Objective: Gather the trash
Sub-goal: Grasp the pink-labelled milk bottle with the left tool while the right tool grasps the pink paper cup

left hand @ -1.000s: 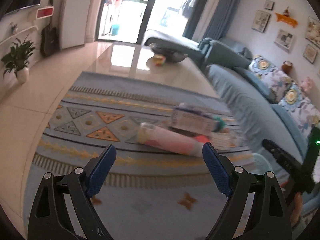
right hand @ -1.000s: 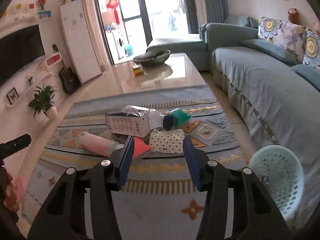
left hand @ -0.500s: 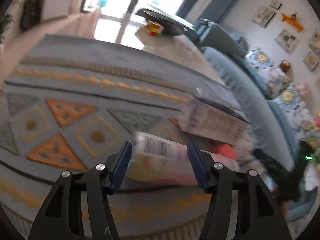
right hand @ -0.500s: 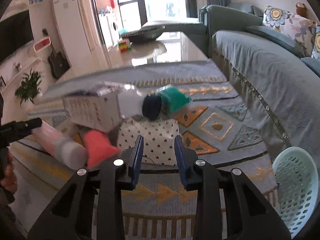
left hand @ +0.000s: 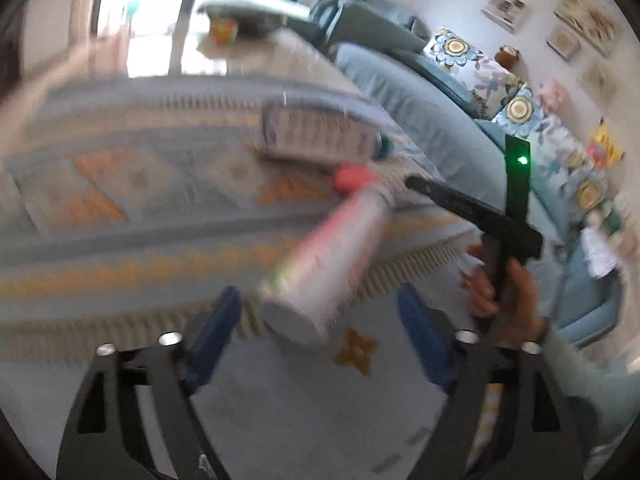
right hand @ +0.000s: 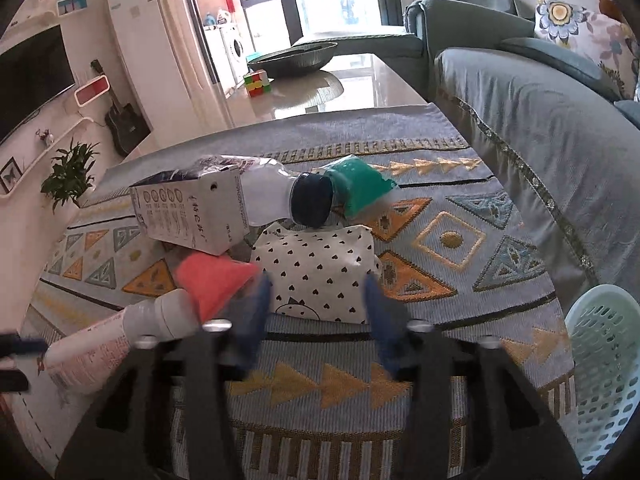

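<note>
Left wrist: tongs (left hand: 320, 320) reopened, pink bottle (left hand: 332, 264) now loose between

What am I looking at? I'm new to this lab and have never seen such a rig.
There is no robot. A person holds a two-finger gripper in each hand, and each picture comes from a fisheye camera on one gripper, looking along its blue-padded fingers. The left gripper view is blurred. Its jaws have just been opening, and a pink bottle with a red cap sits between them, not squeezed. The right gripper has also just been opening, at the near end of a heart-dotted white pack. Also on the patterned rug are a white carton, a clear bottle with a dark cap and a green wrapper. A pale green basket stands at the right.
</note>
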